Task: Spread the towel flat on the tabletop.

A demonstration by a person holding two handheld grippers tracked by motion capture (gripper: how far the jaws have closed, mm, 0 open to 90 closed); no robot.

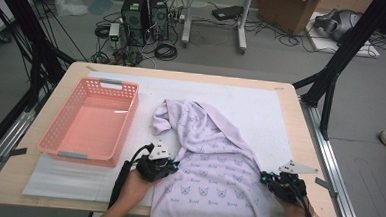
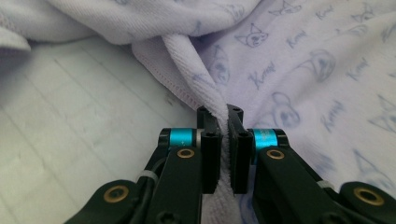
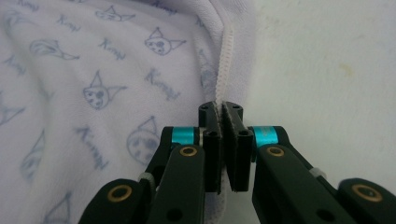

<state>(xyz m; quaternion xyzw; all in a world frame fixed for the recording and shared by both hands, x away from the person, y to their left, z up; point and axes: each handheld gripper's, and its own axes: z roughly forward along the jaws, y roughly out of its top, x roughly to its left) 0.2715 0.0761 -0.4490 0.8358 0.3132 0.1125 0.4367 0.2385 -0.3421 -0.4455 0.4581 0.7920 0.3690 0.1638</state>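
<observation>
Lilac printed garment (image 1: 213, 159) lies crumpled at lower centre of the desk (image 1: 300, 119). Left tongs (image 2: 223, 114) pinch its left hem; right tongs (image 3: 221, 112) pinch its right ribbed edge. Pink basket (image 1: 74, 147) stands at left, apart.

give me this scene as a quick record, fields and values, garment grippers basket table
garment: lilac printed garment, spread rumpled on the white mat, near end hanging at the table's front edge
left gripper: left gripper shut on a folded hem of the garment, at its left side
right gripper: right gripper shut on the garment's ribbed edge, at its right side
basket: pink basket, nothing in it, left of the garment and apart from it
table: wooden table, mat covering most of its top
</observation>
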